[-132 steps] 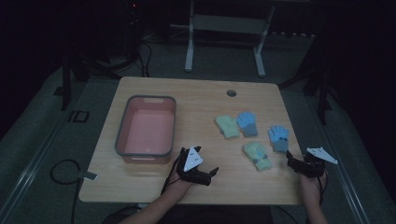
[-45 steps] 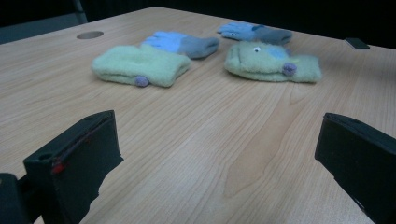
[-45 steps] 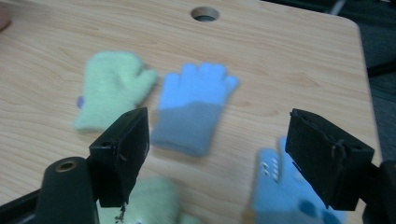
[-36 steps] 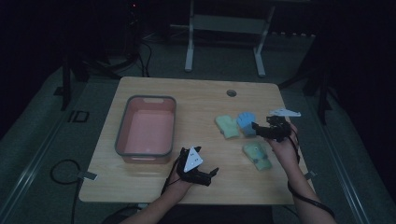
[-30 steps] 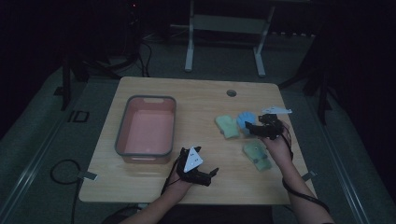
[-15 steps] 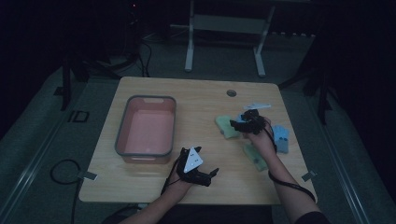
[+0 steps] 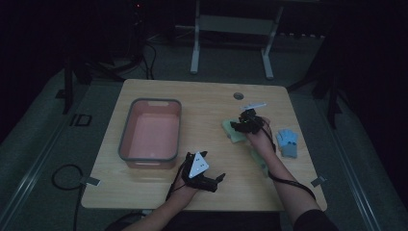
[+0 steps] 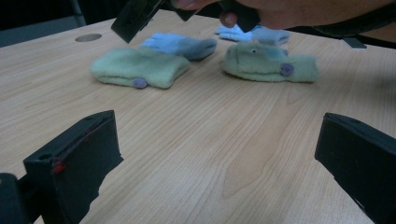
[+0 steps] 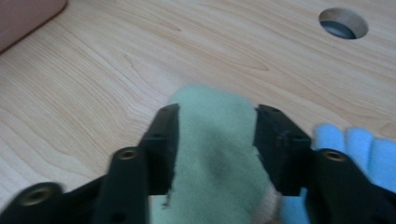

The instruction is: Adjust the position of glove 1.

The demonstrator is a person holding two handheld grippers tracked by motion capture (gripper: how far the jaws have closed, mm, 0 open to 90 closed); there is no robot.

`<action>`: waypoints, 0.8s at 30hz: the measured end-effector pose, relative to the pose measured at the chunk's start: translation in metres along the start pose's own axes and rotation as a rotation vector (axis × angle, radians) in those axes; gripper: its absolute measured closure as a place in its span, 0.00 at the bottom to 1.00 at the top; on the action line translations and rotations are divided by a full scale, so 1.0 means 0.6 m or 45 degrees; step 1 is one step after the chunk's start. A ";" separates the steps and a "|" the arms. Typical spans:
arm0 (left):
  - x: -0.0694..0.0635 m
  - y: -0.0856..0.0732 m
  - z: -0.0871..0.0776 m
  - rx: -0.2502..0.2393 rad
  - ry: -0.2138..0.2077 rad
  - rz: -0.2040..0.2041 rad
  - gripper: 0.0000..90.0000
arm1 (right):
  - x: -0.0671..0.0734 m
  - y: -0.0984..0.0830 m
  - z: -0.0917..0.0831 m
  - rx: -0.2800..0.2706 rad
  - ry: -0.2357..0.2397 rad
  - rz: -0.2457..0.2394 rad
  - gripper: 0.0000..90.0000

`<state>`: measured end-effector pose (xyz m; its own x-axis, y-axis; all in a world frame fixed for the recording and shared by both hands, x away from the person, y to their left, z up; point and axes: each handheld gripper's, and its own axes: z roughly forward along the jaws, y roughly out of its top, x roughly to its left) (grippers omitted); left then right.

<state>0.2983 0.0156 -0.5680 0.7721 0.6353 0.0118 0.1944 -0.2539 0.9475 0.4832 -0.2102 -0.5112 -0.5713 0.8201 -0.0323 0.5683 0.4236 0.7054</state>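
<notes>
**Right claw closing around the green mitten**

While your left hand rests near the front edge of the bench [image 7: 144,94], your right claw [image 7: 239,127] has come over the green mitten [image 9: 217,140] that lies right of the bench's middle. Its jaws have just been closing, and in the right gripper view they stand on either side of the mitten, one along each flank of the fabric; whether the pads already press on it you cannot tell from that view, so count it as straddled, not held. The mitten lies flat on the wood.

Just beside it, toward the right edge, a blue mitten [image 9: 359,149] touches or nearly touches the green one. In the left gripper view a second green mitten [image 8: 268,63] lies near the first [image 8: 140,69], under your right forearm. Another blue mitten [image 7: 287,142] sits well apart, near the right edge.

Your left claw [image 7: 217,183] is spread wide with bare wood between the jaws, touching none of the mittens.

A pink tub [image 7: 132,125] stands on the left half of the bench, well apart from both claws. A round cable hole [image 7: 238,96] sits near the back edge.
</notes>
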 end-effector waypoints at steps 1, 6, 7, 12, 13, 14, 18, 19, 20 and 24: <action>0.001 0.000 0.000 0.001 -0.002 -0.004 0.00 | -0.002 0.000 0.009 0.018 0.013 0.002 0.59; 0.002 0.000 0.000 0.001 -0.003 -0.010 0.00 | -0.004 -0.003 0.032 0.073 0.007 0.000 0.62; 0.002 0.000 0.000 0.002 -0.003 -0.007 0.00 | -0.005 -0.005 0.037 0.082 0.007 0.002 0.62; 0.002 0.000 -0.001 -0.002 -0.001 -0.013 0.00 | -0.004 -0.013 0.052 0.105 -0.015 -0.005 0.64; 0.002 0.000 -0.001 -0.002 -0.001 -0.013 0.00 | -0.003 -0.013 0.053 0.107 -0.021 -0.014 0.64; 0.002 0.000 -0.001 -0.002 0.000 -0.012 0.00 | -0.001 -0.014 0.054 0.107 -0.030 -0.028 0.65; 0.001 0.000 -0.001 0.000 0.002 -0.006 0.00 | 0.005 -0.018 0.056 0.097 -0.049 -0.058 0.71; 0.001 0.000 -0.001 0.001 0.003 -0.006 0.00 | 0.004 -0.018 0.057 0.098 -0.043 -0.055 0.76; 0.001 0.000 0.000 0.001 0.003 -0.006 0.00 | 0.005 -0.017 0.056 0.102 -0.037 -0.054 0.82; 0.002 0.000 -0.001 0.000 -0.002 -0.009 0.00 | 0.011 -0.012 0.053 0.121 -0.060 -0.047 0.94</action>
<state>0.2989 0.0166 -0.5680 0.7717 0.6360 0.0049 0.1999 -0.2498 0.9474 0.4942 -0.1952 -0.5390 -0.5653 0.8197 -0.0918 0.6024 0.4863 0.6329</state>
